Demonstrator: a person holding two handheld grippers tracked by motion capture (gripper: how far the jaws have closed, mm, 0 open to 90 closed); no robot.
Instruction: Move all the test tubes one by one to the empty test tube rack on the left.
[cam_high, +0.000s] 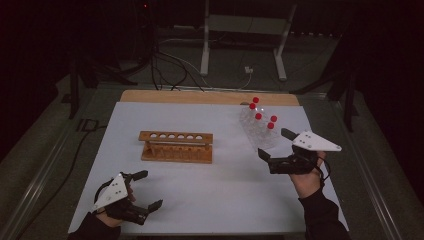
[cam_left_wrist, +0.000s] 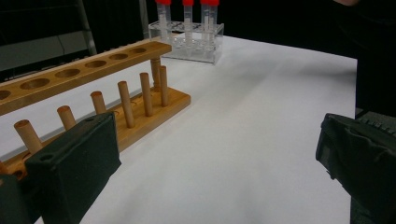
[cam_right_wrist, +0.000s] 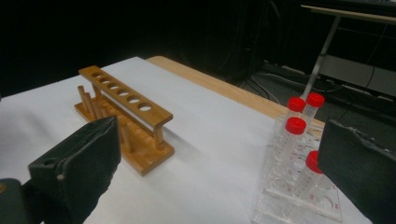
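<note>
A wooden test-tube rack (cam_high: 176, 146) with several empty holes stands mid-table; it shows too as the wooden rack (cam_left_wrist: 93, 93) and the wooden rack (cam_right_wrist: 123, 119). A clear plastic rack (cam_high: 260, 131) at the right holds several red-capped tubes (cam_high: 258, 116), seen again as tubes (cam_right_wrist: 295, 128) and tubes (cam_left_wrist: 187, 18). My left gripper (cam_high: 145, 190) rests open near the front left corner, nothing between its jaws. My right gripper (cam_high: 274, 144) hovers open just in front of the clear rack, its jaws apart and empty.
A white sheet (cam_high: 210, 190) covers the table, with a wooden strip (cam_high: 200, 96) along the far edge. Beyond stand a white desk frame (cam_high: 245, 40) and cables (cam_high: 165, 70) on a dark floor. Wide bare sheet lies between the two grippers.
</note>
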